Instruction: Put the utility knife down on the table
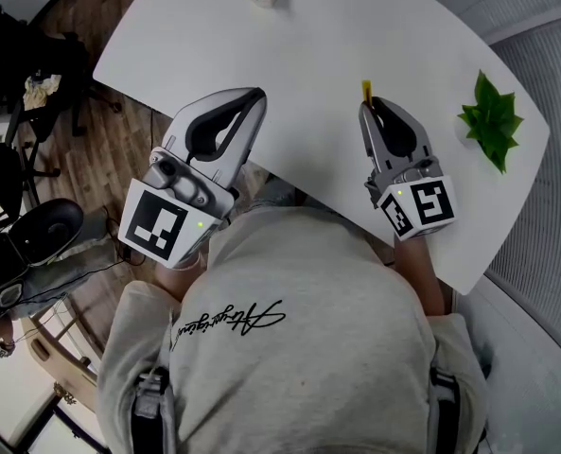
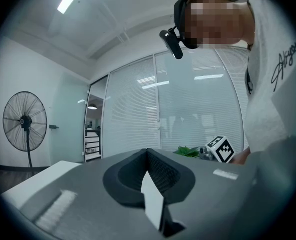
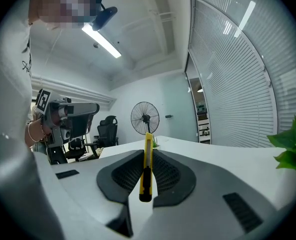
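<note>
Pressure from the right gripper is applied across the flat sides of the yellow utility knife. The knife is pinched narrow edge up between the ribbed pads, its front end poking past the tips, and it is held over the white table rather than lying on it. It is judged light, stiff and slim, with a smooth plastic casing that could slip or pivot in so narrow a pinch. No blade is made out beyond the casing. A mid-body hold, as shown, is judged sound for lowering it flat. The left gripper is seen with its jaws pressed together on nothing, near the table's edge. A leafy plant is set well apart from the knife.
</note>
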Demonstrator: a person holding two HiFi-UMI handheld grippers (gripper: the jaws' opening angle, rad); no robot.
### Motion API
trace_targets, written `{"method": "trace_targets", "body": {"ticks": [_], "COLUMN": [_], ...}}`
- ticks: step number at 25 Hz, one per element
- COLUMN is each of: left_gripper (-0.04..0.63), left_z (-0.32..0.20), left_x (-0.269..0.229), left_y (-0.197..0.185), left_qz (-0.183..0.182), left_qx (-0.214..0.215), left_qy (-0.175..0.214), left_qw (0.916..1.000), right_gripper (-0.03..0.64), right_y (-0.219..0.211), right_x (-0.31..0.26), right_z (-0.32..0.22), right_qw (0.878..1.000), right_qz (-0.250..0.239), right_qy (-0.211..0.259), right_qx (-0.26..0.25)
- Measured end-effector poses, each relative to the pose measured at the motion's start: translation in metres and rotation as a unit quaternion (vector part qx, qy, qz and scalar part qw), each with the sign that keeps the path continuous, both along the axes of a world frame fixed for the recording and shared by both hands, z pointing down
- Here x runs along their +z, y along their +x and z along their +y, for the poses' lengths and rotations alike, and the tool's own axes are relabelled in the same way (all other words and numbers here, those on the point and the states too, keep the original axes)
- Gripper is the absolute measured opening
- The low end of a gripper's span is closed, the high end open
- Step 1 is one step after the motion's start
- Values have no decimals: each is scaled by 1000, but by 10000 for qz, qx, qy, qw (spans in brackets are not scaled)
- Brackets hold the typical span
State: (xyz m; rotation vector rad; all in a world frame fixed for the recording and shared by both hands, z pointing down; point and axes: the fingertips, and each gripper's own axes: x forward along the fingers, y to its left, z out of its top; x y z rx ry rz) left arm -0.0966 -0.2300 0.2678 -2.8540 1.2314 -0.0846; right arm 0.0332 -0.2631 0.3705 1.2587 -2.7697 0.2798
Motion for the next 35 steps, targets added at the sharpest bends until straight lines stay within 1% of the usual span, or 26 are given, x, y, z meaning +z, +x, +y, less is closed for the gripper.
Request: {"method": "trace_targets", "body": {"ticks": [4,8,17,22,27,35], "left_gripper": [-2,-2,-2,-2,-2,-2], "left_z": [0,0,0,1,4,4], "left_x": [0,2,4,3,4,2], "left_y": [-2,-6,-7,-7,-9,-15], "left_qz": [24,-45,-68,1,-75,-12], "left_qx": [-19,-73,-88,-153,-113,-255], "left_qy": [3,-29,-60,-102,-44,-116], "left_qw": [10000,10000,9999,9998,9999,9996], "right_gripper": [52,52,52,52,52,51], "right_y": [-2,-4,-7,-8,-7,-10], "right_x": [7,12,27,36,45,60], "right_z": [-2,-3,-7,-7,-8,-9], "right_qw": [10000,9999,9993,9986,9979,9959], "right_qz": [41,93,226,329,395,543], "right_qy": [-76,-145,-309,-406,-506,-726], "right_qx": [-6,-11,-22,-35,-24,-53]}}
